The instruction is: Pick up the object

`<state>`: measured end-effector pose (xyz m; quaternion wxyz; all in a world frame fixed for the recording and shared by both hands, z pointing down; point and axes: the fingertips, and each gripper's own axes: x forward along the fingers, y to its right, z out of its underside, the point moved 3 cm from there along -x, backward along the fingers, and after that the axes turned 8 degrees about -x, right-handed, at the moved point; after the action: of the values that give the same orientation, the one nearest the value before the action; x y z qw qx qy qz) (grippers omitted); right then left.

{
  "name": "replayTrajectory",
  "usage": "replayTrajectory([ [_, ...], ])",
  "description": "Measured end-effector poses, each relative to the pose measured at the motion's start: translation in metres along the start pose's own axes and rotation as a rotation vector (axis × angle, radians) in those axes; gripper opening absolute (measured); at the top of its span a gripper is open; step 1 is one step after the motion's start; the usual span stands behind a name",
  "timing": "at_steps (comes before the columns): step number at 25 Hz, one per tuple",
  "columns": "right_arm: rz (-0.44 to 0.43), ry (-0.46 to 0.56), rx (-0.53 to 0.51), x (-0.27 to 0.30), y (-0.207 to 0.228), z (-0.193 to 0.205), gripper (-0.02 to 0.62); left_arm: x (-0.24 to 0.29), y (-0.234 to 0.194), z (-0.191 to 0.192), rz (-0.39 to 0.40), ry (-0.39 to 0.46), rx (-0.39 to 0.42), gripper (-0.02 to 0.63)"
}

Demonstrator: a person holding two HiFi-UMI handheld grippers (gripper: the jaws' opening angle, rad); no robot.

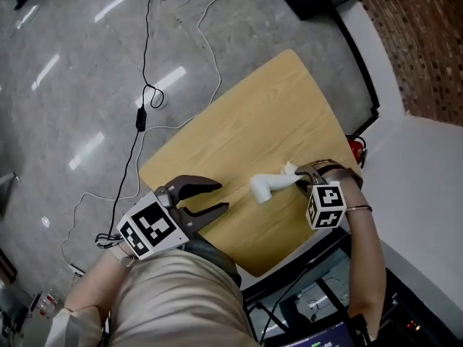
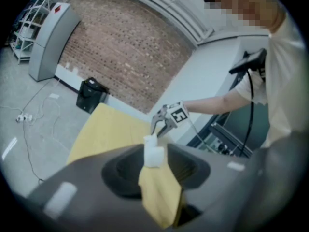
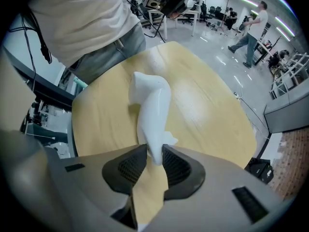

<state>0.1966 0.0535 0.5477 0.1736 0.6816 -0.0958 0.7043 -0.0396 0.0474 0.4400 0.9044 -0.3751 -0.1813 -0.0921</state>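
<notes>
The object [image 1: 269,185] on the table [image 1: 275,107] — near your edge
Your left gripper [image 1: 217,197] sits left of it, your right gripper [image 1: 298,179] around its right end.

Looked along the left hand-held gripper [image 2: 155,177], dark jaws parted over the yellow tabletop [image 2: 108,129]. Just beyond the jaws, framed a white object [image 2: 153,153], its far end at the right hand-held gripper [image 2: 157,128]. Backed by a brick wall [image 2: 120,57] and a black box [image 2: 91,95] on the floor.
</notes>
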Motion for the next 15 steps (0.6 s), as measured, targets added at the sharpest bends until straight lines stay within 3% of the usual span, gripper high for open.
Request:
replayTrajectory([
  [10, 0.189, 0.051, 0.050, -0.014, 0.007, -0.015, 0.101, -0.004, -0.004, 0.005, -0.026, -0.005, -0.007, 0.146],
  [15, 0.332, 0.055, 0.080, -0.037, 0.012, -0.020, 0.098, -0.008, -0.003, 0.003, -0.031, -0.011, 0.001, 0.146],
])
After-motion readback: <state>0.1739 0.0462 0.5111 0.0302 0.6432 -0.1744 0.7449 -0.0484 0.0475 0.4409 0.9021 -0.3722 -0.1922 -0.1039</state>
